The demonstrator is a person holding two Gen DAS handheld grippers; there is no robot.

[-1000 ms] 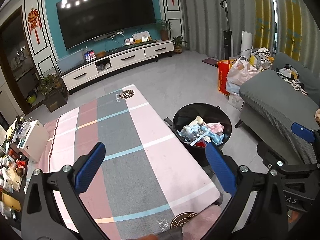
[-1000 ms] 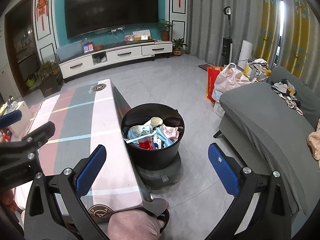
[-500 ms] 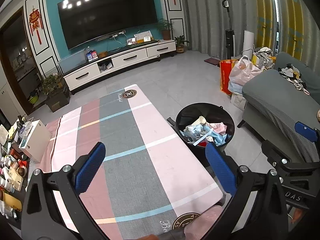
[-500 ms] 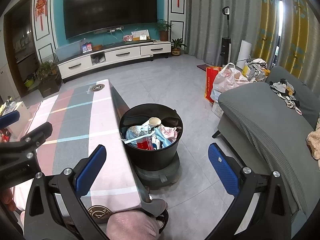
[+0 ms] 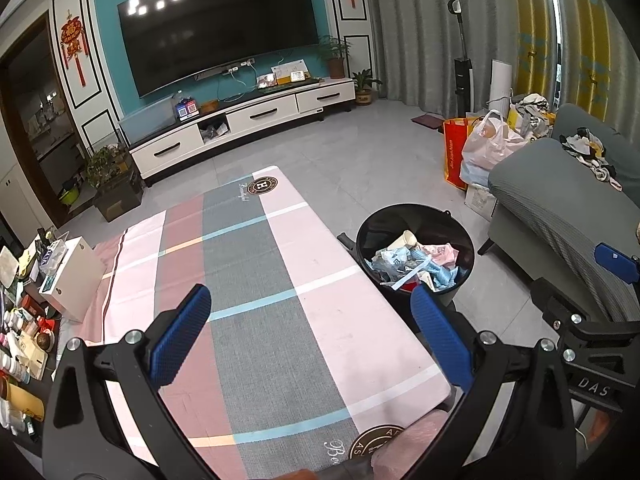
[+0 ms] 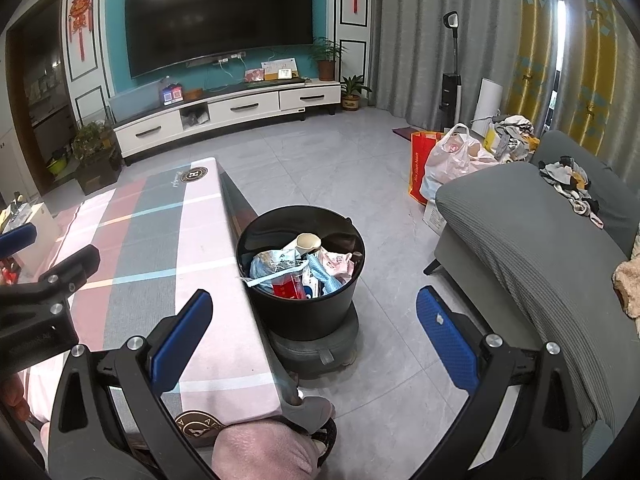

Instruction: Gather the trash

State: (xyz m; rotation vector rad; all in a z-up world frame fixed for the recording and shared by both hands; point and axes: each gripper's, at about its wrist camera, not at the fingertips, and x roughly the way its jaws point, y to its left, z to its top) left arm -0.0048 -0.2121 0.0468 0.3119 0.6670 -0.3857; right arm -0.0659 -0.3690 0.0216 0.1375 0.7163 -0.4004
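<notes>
A black round trash bin [image 5: 456,224] [image 6: 304,316] stands on the floor beside the table's right edge, filled with crumpled paper, wrappers and a paper cup [image 6: 308,242]. The table [image 5: 248,280] [image 6: 160,240] carries a pink, grey and red plaid cloth with nothing on it. My left gripper [image 5: 310,332] is open and empty above the table's near end. My right gripper [image 6: 314,328] is open and empty, held above the bin's near side. The right gripper's body shows at the far right of the left wrist view [image 5: 592,332].
A grey sofa [image 6: 540,248] is on the right, with bags [image 6: 452,156] behind it. A white TV cabinet [image 5: 240,120] and a TV stand at the back wall. Clutter and a white box [image 5: 68,276] sit left of the table. My knee [image 6: 260,452] is near the table's front corner.
Both grippers have drifted slightly back and up, so the view widens a little. Both stay open and empty. The bin and table have not moved.
</notes>
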